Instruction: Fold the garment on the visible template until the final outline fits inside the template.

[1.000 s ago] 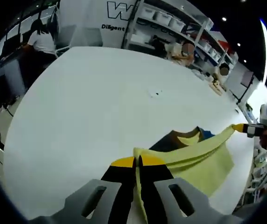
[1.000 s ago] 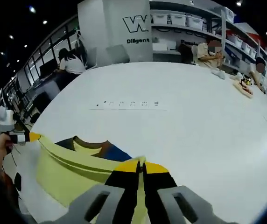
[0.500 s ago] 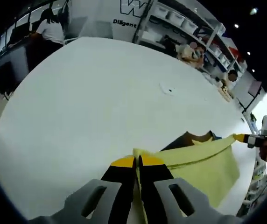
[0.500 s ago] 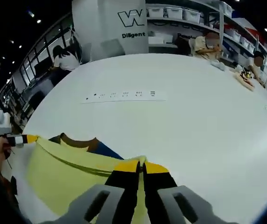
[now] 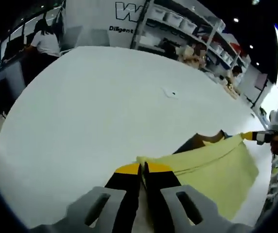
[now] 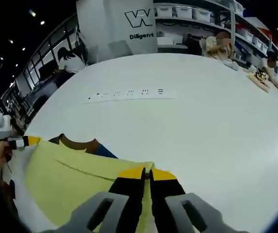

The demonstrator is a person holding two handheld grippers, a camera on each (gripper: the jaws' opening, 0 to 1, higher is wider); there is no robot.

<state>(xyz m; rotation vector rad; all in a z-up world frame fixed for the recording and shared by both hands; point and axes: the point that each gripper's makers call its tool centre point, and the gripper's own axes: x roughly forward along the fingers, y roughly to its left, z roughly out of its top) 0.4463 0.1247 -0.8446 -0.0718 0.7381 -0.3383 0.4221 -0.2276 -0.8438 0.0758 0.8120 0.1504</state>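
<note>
Hand-held gripper (image 6: 147, 171) pinches yellow garment (image 6: 71, 177); socket strip (image 6: 129, 93) beyond.

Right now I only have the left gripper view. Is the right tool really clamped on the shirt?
Observer: Yes. In the right gripper view the right tool has its jaws closed on the near edge of the yellow shirt.
Operator: Anything on the table ahead of it?
Observer: A straight row of small dark marks on the white table. It lies beyond the shirt and does not touch it.
</note>
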